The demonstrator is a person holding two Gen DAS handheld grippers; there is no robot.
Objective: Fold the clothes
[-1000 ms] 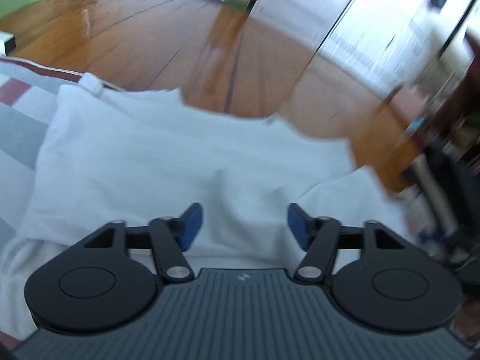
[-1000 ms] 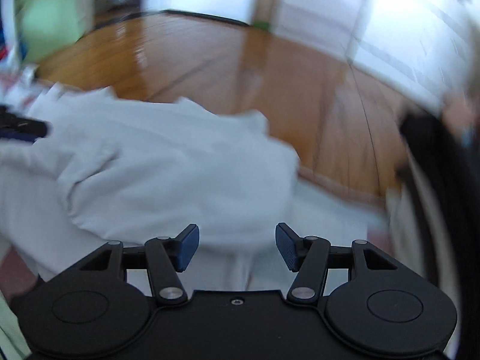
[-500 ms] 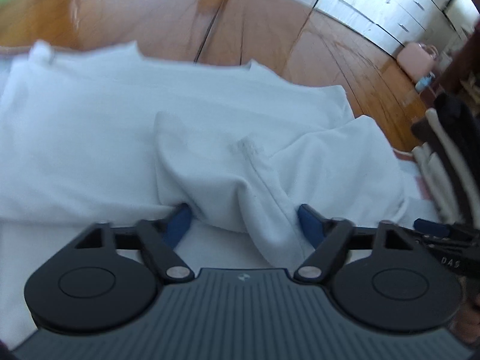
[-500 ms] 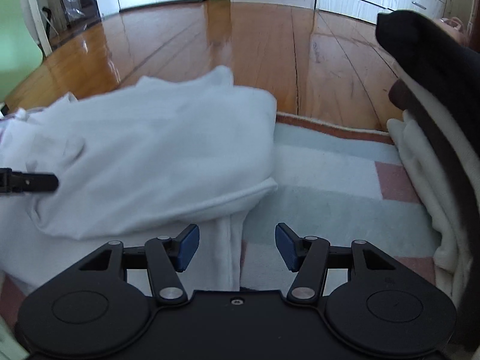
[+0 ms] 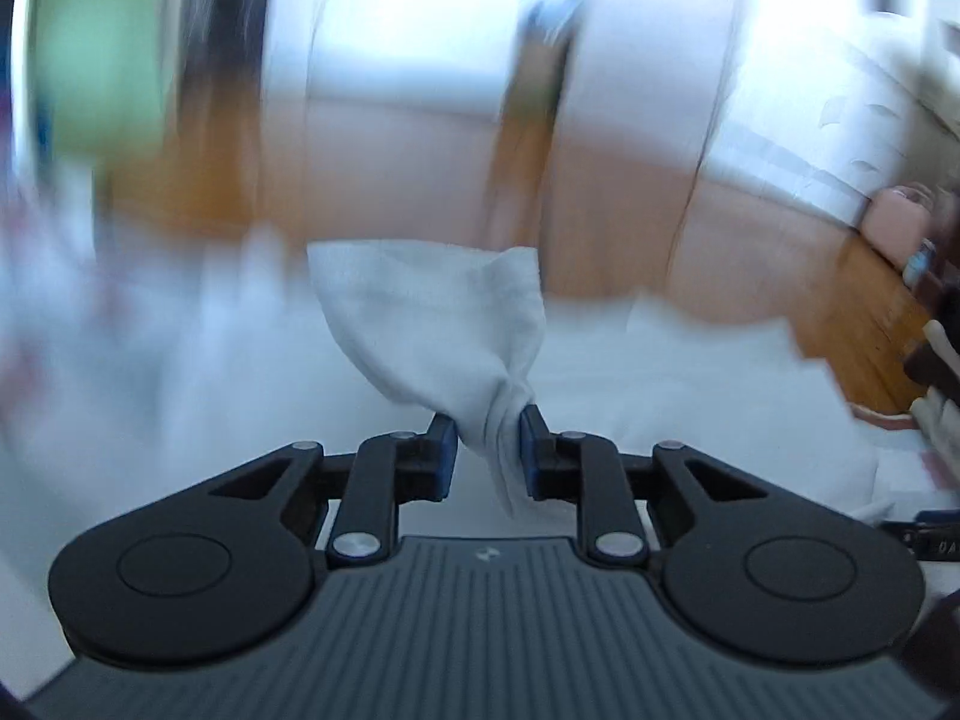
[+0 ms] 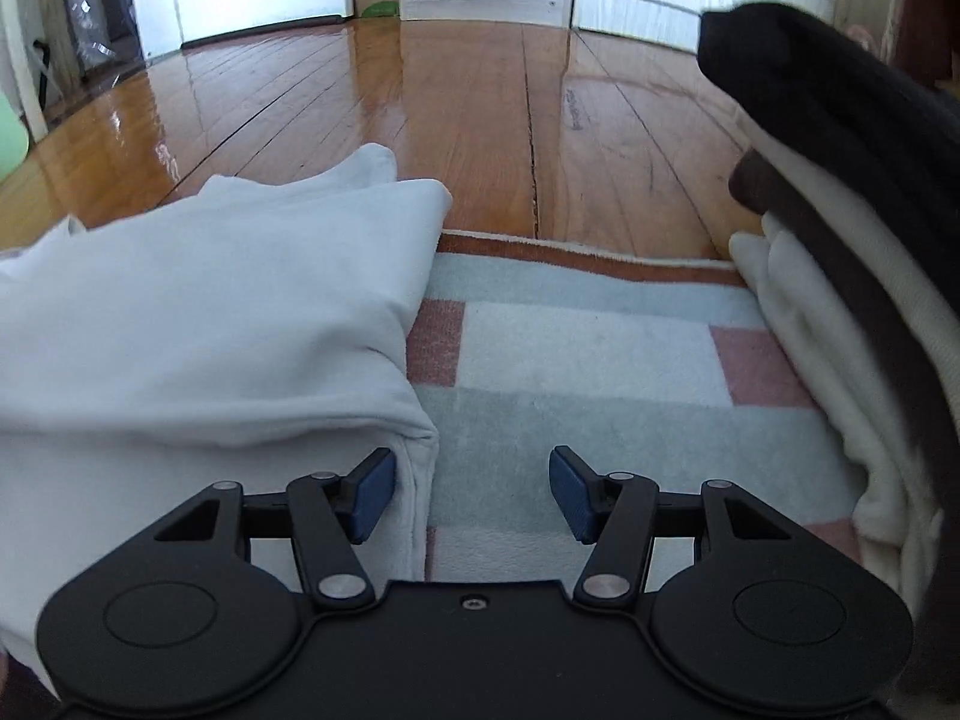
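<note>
White garment [image 6: 198,312] lies on a checked rug [image 6: 576,348]; left gripper [image 5: 489,444] pinches its bunched cloth, right gripper [image 6: 474,492] gapes beside its corner.

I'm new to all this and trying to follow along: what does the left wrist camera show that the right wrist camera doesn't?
Only the left view shows the left gripper shut on a bunched piece of the white garment; the rest is blurred. Only the right view shows the open right gripper, a checked rug and a stack of folded clothes sharply. Both show the white garment and the wooden floor.
</note>
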